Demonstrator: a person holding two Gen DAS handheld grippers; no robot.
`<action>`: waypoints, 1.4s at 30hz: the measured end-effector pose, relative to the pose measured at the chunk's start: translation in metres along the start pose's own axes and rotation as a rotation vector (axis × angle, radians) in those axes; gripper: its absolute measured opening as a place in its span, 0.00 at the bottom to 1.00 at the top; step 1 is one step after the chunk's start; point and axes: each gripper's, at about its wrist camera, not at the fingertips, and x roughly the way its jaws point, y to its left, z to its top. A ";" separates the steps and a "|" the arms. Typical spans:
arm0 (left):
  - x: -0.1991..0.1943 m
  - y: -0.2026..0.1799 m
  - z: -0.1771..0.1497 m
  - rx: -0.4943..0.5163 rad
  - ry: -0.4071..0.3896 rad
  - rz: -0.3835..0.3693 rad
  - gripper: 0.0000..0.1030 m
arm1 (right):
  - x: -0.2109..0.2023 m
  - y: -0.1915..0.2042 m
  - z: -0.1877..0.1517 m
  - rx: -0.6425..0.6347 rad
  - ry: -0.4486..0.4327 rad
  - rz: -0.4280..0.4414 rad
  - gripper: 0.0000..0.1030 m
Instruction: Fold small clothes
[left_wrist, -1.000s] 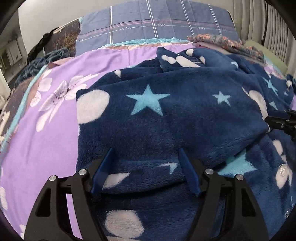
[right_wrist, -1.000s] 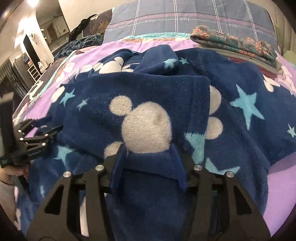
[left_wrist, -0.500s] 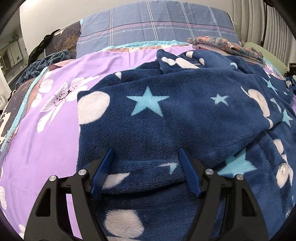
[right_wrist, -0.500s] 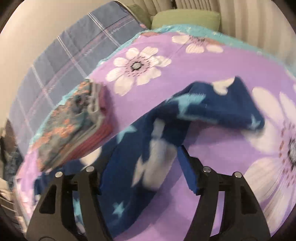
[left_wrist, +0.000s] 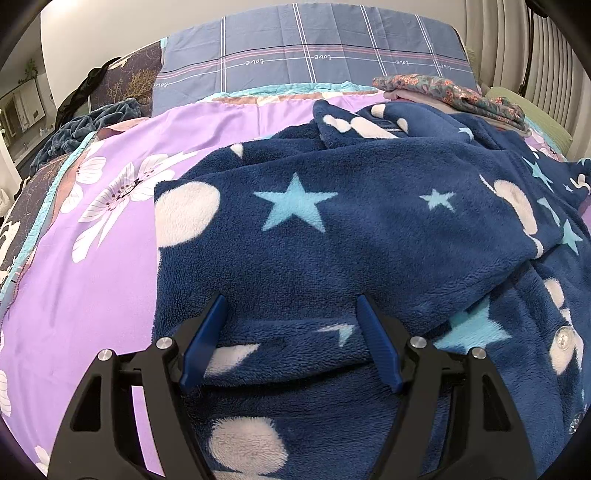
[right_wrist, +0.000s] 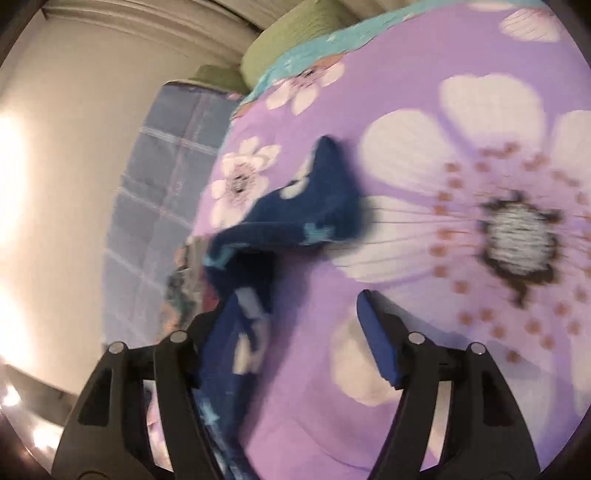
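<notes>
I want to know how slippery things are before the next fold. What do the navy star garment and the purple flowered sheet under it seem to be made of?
The navy star garment looks like thick fleece, matte and fuzzy: its nap shows as a soft pile, so it probably grips itself. The purple flowered sheet looks like thin, smooth woven cloth with a faint sheen and a printed pattern, cotton or polyester; which one cannot be told.

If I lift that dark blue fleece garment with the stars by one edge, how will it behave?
The dark blue fleece garment with stars will probably flop and drape: it already lies in soft folds on the purple floral bedsheet. Its thick pile looks grippy, so slipping seems unlikely. A layer folded over on top may fall open when lifted.
</notes>
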 end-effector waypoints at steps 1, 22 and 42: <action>0.000 0.000 0.000 -0.001 0.000 -0.001 0.71 | 0.006 0.002 0.004 0.030 0.012 0.034 0.67; -0.001 0.004 0.000 -0.022 -0.011 -0.033 0.72 | 0.055 0.224 -0.200 -0.830 0.245 0.339 0.09; -0.011 -0.046 0.064 -0.225 0.058 -0.706 0.81 | 0.105 0.173 -0.347 -1.037 0.464 0.275 0.15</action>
